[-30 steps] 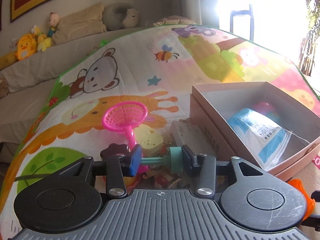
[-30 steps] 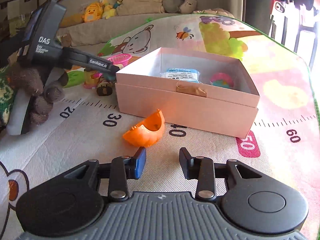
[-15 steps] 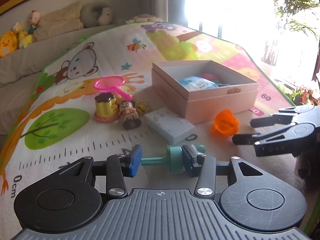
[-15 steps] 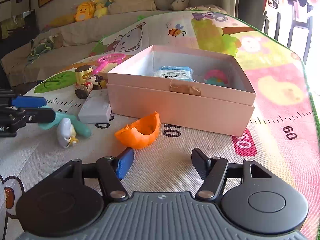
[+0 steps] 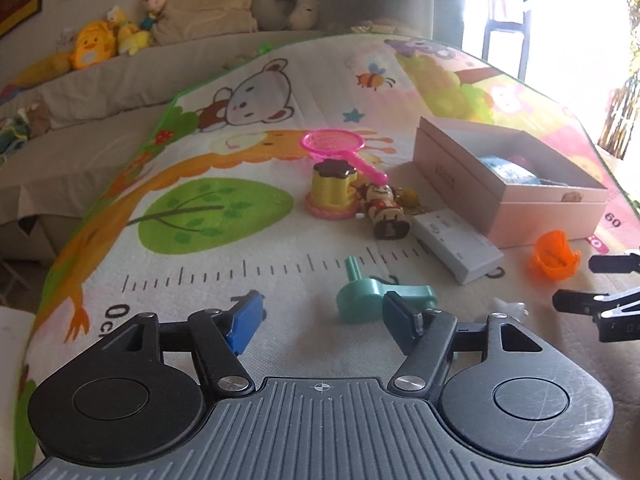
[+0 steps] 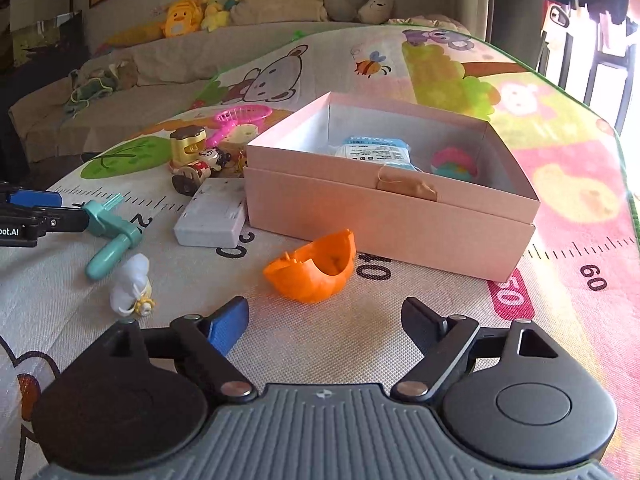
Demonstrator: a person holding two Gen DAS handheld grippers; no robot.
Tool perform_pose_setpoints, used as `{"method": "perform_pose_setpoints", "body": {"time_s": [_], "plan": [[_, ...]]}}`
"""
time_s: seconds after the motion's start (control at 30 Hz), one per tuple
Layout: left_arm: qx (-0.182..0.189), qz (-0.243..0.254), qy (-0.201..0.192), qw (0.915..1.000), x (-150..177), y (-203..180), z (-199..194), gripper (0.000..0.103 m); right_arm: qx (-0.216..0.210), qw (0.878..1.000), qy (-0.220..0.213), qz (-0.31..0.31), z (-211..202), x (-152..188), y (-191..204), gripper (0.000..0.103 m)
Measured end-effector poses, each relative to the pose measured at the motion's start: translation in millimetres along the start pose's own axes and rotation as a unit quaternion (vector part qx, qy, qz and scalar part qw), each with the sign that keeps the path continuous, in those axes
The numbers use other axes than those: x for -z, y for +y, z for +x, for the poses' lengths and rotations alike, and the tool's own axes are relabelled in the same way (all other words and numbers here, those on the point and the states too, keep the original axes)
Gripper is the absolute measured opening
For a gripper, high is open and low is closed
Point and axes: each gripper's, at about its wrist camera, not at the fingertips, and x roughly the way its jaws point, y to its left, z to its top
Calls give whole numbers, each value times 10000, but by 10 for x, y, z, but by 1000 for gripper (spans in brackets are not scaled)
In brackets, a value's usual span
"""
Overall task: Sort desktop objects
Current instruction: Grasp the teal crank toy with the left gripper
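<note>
Left gripper [image 5: 322,322] jaws are opening off the teal toy [image 5: 370,294], lower middle. Right gripper [image 6: 324,326] jaws are opening too, empty; I'd center them on the orange shell [image 6: 314,266] before squeezing.

A: State the item count on the play mat [image 6: 560,152].

B: One pink box [image 6: 384,216], ahead of the right claw. Inside it: one blue packet [image 6: 372,152] and one multicoloured ball [image 6: 454,162].

A: Loose items?

B: One orange shell [image 6: 312,268] just ahead of the right claw; one white figure [image 6: 130,284] and one teal toy [image 6: 110,236] to its left. Farther ahead-left: one grey case [image 6: 212,220], one pink net scoop [image 6: 240,118], one yellow cup toy [image 6: 188,144], one wooden figure [image 5: 384,210].

A: Total?

B: Ten items, one of each kind. No duplicates visible.
</note>
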Motion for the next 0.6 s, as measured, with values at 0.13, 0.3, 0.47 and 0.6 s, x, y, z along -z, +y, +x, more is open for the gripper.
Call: {"method": "perform_pose_setpoints", "body": {"time_s": [0.13, 0.3, 0.47, 0.6], "plan": [[408, -84, -12, 9991, 6, -79, -62, 87, -3, 10000, 34, 71, 13, 5, -22, 87], [1003, 60, 224, 9947, 71, -309, -23, 95, -7, 10000, -30, 62, -1, 9, -26, 91], [1315, 403, 424, 9896, 170, -602, 76, 95, -21, 9999, -56, 94, -9, 13, -32, 93], [1100, 586, 432, 9913, 189, -728, 175, 95, -19, 9997, -71, 211, -16, 15, -66, 95]]}}
